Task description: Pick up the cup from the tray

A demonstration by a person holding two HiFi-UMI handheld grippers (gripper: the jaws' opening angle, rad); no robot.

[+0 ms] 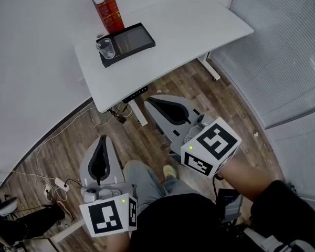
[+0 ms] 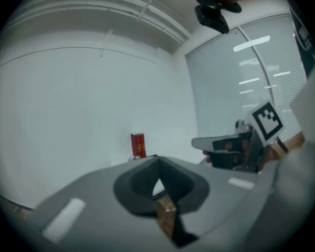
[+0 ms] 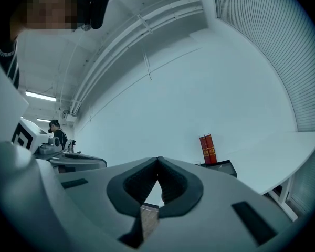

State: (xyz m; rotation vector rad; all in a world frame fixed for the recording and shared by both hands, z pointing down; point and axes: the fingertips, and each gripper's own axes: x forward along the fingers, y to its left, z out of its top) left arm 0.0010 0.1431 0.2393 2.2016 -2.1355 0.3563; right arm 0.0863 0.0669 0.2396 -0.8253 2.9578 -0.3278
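Plainly the pick-up has not begun: the clear cup (image 1: pixel 106 48) stands upright at the left end of the black tray (image 1: pixel 139 38), on the white table (image 1: pixel 199 25) beside two red books (image 1: pixel 108 12). It is well apart from both grippers, so the whole reach and grasp remain. The left gripper (image 1: pixel 101 143) and right gripper (image 1: pixel 153 102) hang low by the person's lap, pointing roughly level toward the table, each with its jaws pressed together on nothing.
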